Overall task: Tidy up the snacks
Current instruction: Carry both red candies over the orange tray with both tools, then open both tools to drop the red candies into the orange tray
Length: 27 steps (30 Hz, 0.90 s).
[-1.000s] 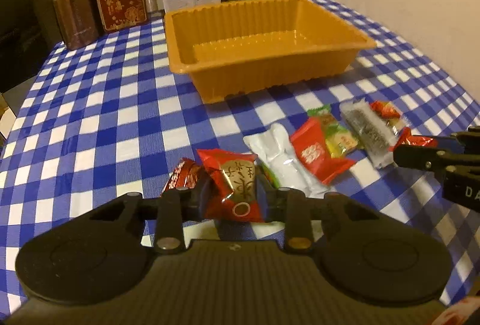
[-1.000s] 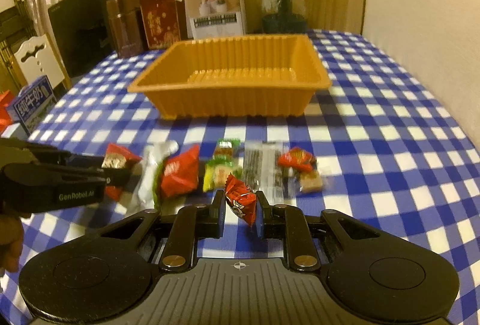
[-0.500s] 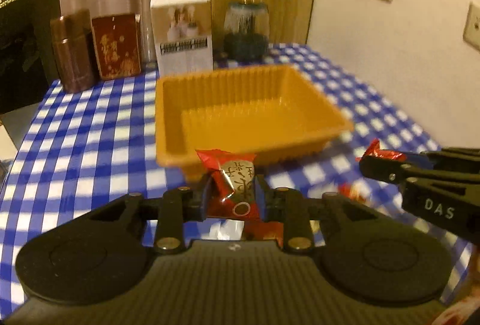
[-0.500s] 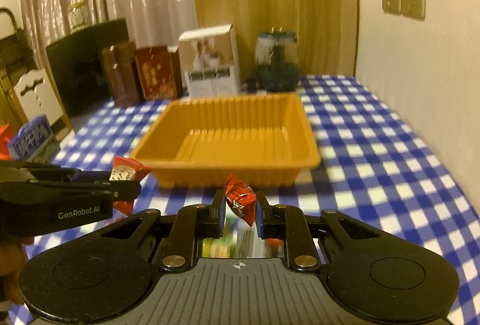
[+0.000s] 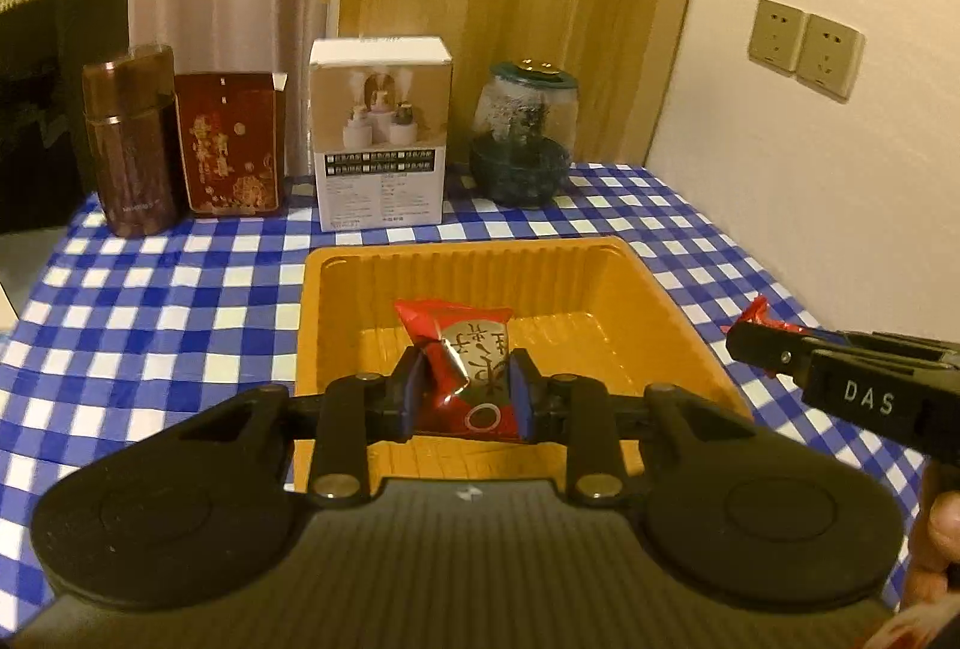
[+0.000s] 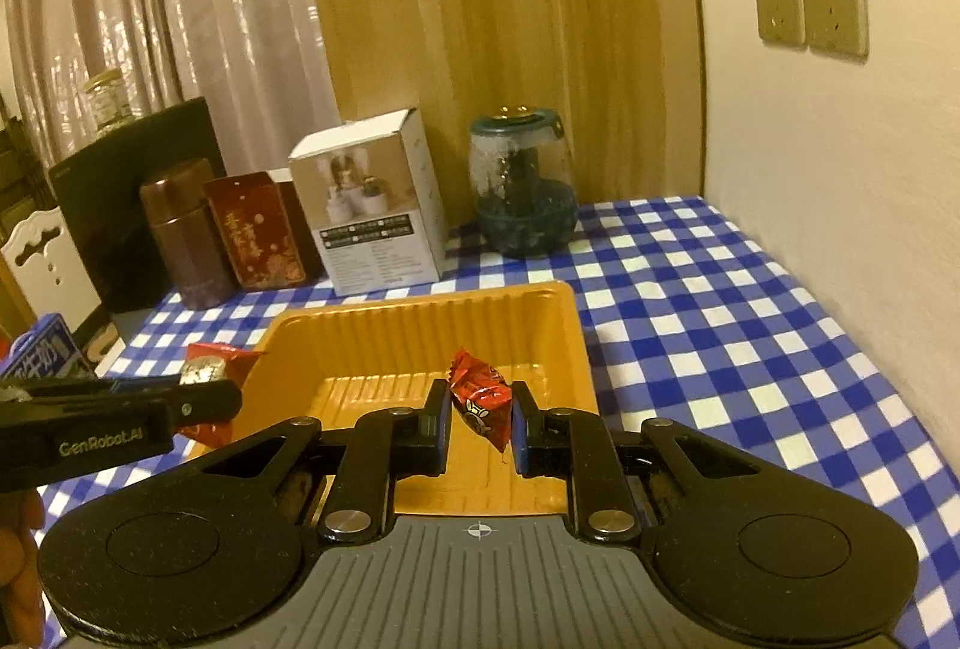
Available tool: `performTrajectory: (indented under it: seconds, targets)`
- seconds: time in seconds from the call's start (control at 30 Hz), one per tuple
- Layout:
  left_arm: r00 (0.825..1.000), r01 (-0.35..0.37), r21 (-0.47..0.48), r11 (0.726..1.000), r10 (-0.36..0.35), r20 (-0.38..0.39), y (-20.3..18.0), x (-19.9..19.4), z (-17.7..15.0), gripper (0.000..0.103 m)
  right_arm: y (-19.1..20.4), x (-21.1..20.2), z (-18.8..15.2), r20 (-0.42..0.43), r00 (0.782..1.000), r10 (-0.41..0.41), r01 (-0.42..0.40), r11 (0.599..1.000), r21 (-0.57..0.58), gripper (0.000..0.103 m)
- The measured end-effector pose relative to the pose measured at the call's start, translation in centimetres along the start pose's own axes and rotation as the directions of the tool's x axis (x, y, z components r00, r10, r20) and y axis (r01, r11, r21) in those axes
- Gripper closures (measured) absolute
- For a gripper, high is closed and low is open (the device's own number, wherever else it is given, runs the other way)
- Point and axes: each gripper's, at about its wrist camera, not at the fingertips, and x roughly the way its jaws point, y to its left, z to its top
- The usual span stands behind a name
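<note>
An empty orange tray [image 5: 336,301] [image 6: 540,313] sits on the blue checked tablecloth. My left gripper [image 5: 465,397] is shut on a red snack packet with a gold label [image 5: 465,367] and holds it above the tray's near side. My right gripper [image 6: 480,418] is shut on a small red candy wrapper [image 6: 480,397], also above the tray. In the right wrist view the left gripper [image 6: 198,403] shows at the tray's left edge with its packet [image 6: 210,364]. In the left wrist view the right gripper [image 5: 744,340] shows at the tray's right. The other snacks are hidden.
Behind the tray stand a brown canister [image 5: 129,145], a red tin [image 5: 231,145], a white box [image 5: 381,139] and a glass jar [image 5: 525,133]. A wall with sockets [image 5: 804,49] runs along the table's right side. A white chair [image 6: 42,265] stands left.
Both grippers rose from the snack pile and moved forward with their packets, from in front of the tray to above it. The loose snacks have dropped out of view.
</note>
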Motion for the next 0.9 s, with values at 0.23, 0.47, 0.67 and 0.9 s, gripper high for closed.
performTrajectory:
  seconds: [0.23,0.47,0.67,0.9]
  targets:
    - [0.999,-0.013,-0.022,1.000,0.012,-0.045,0.8,3.0,-0.7,0.076,-0.9,4.0,0.4,-0.037,0.999,0.012,-0.011,0.999,0.033,0.083]
    - [0.996,-0.019,-0.021,1.000,0.017,-0.084,0.8,4.7,-1.5,0.076,-0.6,6.8,-0.8,-0.109,0.994,-0.003,0.004,1.000,0.010,0.083]
    - [0.997,-0.014,-0.029,0.999,0.012,-0.078,0.9,5.3,-1.5,0.075,-0.3,7.7,-1.2,-0.124,0.992,-0.006,0.006,1.000,0.003,0.083]
    - [0.997,-0.039,-0.039,0.998,0.037,-0.064,1.5,4.9,-1.3,0.072,0.4,7.9,-1.3,-0.126,0.992,-0.002,0.001,1.000,-0.003,0.083]
